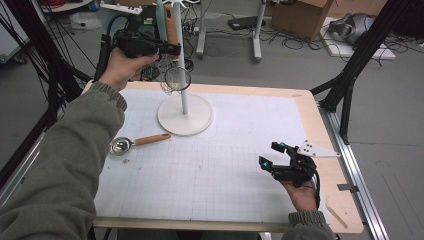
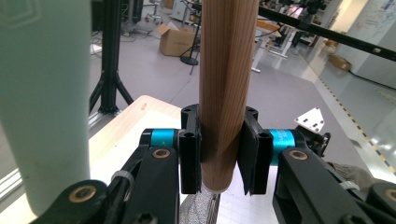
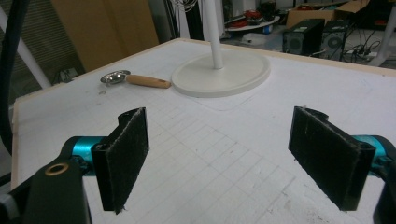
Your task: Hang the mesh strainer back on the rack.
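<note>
Left gripper [image 2: 219, 154] pinching wooden handle [image 2: 226, 88] of sieve [image 1: 177, 78] beside stand pole [image 1: 183, 95]; mesh mostly cut off below jaws. Right gripper [image 3: 233, 158] spread, nothing between. No legible writing.

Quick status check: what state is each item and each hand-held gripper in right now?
Left hand-held gripper: shut on the strainer's wooden handle.
Strainer: held upright beside the stand's pole, mesh bowl down.
Right hand-held gripper: open, empty, over the mat.
Spoon: lying flat on the mat, untouched.
Stand: upright on the mat.
</note>
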